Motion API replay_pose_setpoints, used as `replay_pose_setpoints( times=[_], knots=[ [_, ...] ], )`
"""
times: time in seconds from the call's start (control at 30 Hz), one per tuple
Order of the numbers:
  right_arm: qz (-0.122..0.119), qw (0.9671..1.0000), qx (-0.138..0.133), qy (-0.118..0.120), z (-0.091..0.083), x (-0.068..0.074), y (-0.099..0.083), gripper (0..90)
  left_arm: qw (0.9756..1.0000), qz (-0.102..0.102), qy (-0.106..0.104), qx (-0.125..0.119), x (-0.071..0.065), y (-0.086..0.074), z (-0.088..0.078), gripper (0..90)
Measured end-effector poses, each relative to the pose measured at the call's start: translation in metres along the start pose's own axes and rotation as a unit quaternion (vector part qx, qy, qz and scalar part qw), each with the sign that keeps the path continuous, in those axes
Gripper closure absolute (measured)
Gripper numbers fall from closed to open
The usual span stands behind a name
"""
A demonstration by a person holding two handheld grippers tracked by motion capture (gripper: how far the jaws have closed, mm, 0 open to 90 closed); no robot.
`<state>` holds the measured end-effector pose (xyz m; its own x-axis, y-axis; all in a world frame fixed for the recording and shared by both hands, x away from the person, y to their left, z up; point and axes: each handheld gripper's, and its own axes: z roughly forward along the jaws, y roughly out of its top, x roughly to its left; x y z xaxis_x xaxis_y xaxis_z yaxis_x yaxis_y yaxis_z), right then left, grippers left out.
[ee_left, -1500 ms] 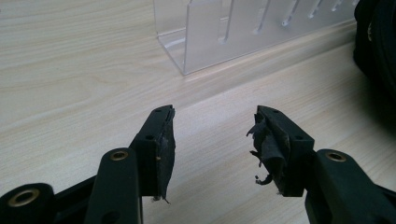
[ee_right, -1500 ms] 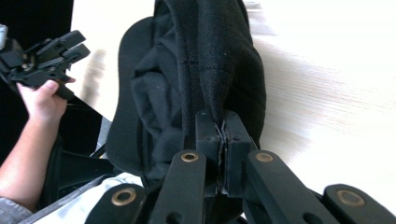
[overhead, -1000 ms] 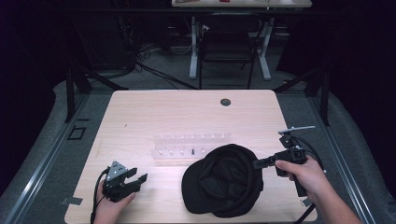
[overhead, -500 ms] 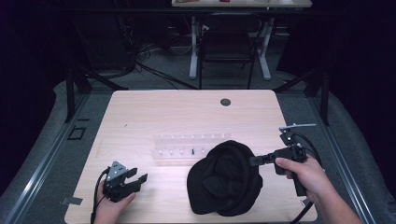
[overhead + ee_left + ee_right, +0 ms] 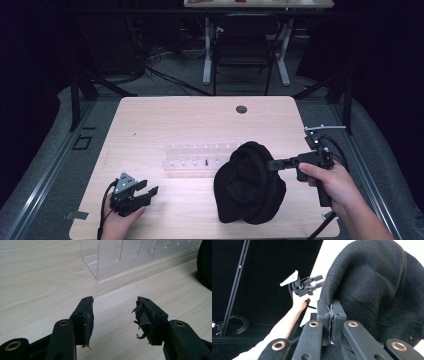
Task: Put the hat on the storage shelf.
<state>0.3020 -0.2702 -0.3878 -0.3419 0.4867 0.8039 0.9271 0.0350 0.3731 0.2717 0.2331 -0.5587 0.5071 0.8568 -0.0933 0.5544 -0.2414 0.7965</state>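
Observation:
A black fabric hat (image 5: 248, 183) sits bunched on the wooden table (image 5: 165, 120), its right edge lifted. My right gripper (image 5: 271, 164) is shut on that edge; in the right gripper view the jaws press together on the hat's (image 5: 372, 287) hem. My left gripper (image 5: 148, 192) rests at the table's front left, open and holding nothing. In the left gripper view its torn black pads (image 5: 88, 320) stand apart over bare wood. A clear acrylic rack (image 5: 200, 155) with small pegs lies between the two grippers, just left of the hat.
A round dark grommet (image 5: 241, 109) marks the table's far middle. A chair and desk legs (image 5: 243, 55) stand beyond the far edge. The clear rack's corner (image 5: 110, 260) lies ahead of the left gripper, with the hat's rim at the right edge (image 5: 205, 265).
The right gripper has pulled the hat's edge up and to the right, so the hat has bunched from flat into a taller heap. The left gripper has stayed put.

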Motion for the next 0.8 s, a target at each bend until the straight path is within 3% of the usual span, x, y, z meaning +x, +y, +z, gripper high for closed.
replay_pose_setpoints(
  times=[0.8],
  knots=[
    [-0.009, 0.9987, -0.046, 0.021, -0.018, 0.023, 0.018, 88.3, 1.0000, -0.001, 0.000, 0.001, 0.000, 0.000, 0.000, 48.5]
  ],
)
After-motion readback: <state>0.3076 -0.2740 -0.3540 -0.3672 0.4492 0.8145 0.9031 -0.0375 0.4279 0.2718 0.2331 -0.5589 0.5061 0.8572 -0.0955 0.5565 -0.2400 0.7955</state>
